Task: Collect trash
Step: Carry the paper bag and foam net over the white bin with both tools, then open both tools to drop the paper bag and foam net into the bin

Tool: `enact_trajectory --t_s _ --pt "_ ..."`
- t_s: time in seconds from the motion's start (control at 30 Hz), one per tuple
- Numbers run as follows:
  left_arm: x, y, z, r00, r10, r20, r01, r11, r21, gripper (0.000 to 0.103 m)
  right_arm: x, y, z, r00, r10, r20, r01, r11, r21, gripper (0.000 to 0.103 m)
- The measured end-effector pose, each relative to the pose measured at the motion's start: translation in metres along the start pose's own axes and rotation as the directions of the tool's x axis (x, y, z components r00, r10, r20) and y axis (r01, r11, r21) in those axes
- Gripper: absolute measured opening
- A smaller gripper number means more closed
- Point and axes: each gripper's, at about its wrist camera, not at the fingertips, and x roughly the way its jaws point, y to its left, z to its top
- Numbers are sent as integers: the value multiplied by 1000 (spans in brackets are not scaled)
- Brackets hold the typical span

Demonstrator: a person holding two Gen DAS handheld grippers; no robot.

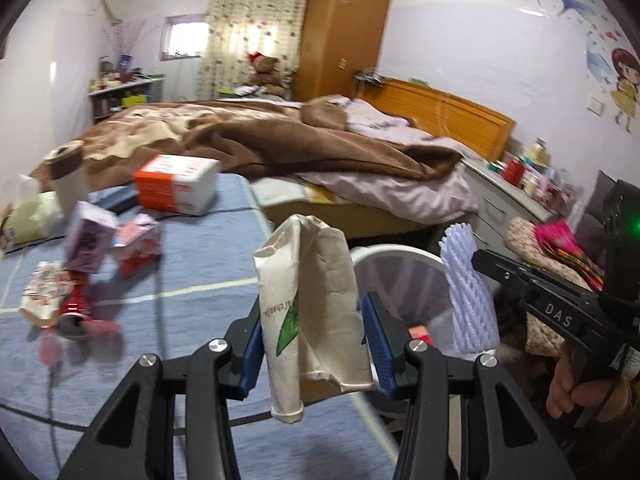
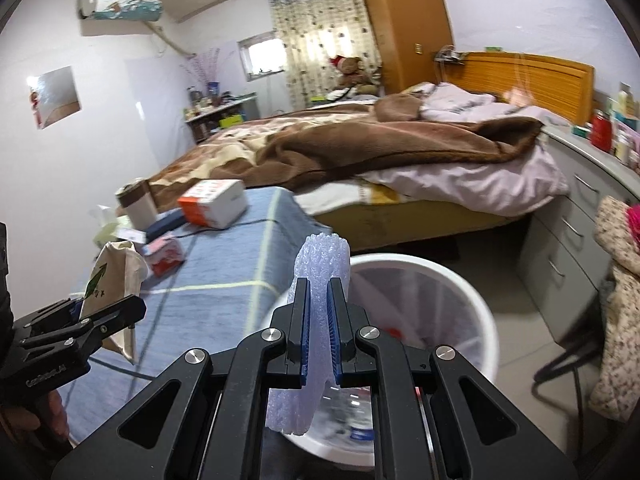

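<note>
A: Both grippers are loaded: our left gripper (image 1: 312, 344) is clamped on the crumpled paper bag (image 1: 312, 300), our right gripper (image 2: 319, 328) squeezed tight on the foam fruit net (image 2: 320, 280)

B: And the bin (image 2: 460, 292)?

A: White, just off the near corner of the blue table (image 1: 180, 280), close ahead of both. We should carry each piece past the rim before letting go, one at a time, low enough that the light net doesn't drift

B: More trash waits near the table's left edge – cartons (image 1: 88, 240), a can (image 1: 74, 312)
</note>
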Motion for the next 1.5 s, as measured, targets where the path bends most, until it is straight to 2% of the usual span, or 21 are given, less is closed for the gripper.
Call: enact_trajectory --t_s 0.4,0.6,0.83,0.87,0.9,0.97,1.0,1.1,1.13,1.17,1.23,1.5 --pt "55 -57 -5 992 -88 -93 96 992 78 49 10 -51 -13 995 -86 -54 89 995 47 9" --pt "71 -70 -8 990 -88 -107 99 990 101 50 22 -59 -18 984 -158 -78 158 987 -6 9" --pt "83 -71 -7 989 -81 -125 94 990 101 53 33 -71 -20 981 -152 -121 155 988 15 9" --pt "84 -70 -8 989 -87 -122 99 990 98 57 33 -72 -20 982 -146 -122 149 989 15 9" --pt "84 -70 -8 989 -92 -119 103 990 95 66 32 -71 -20 983 -142 -119 145 989 14 9" --pt "81 -70 -8 990 -98 -99 107 990 96 74 31 -72 -20 982 -149 -117 151 988 10 10" --pt "79 -69 -7 991 -98 -92 107 990 94 75 32 -72 -20 981 -158 -113 160 987 11 10" --pt "78 -65 -5 989 -115 -94 122 990 72 78 28 -73 -20 979 -173 -108 175 985 7 15" --pt "77 -64 -5 989 -116 -93 122 990 64 78 29 -73 -20 979 -176 -106 178 984 10 22" --pt "76 -63 -5 989 -113 -91 119 991 60 79 31 -73 -19 978 -179 -105 181 983 13 34" --pt "74 -60 -5 990 -108 -90 114 992 57 79 29 -73 -19 979 -173 -104 176 984 25 49" --pt "57 -46 -6 994 -87 -67 90 995 40 79 22 -67 -18 984 -156 -90 161 986 50 49"
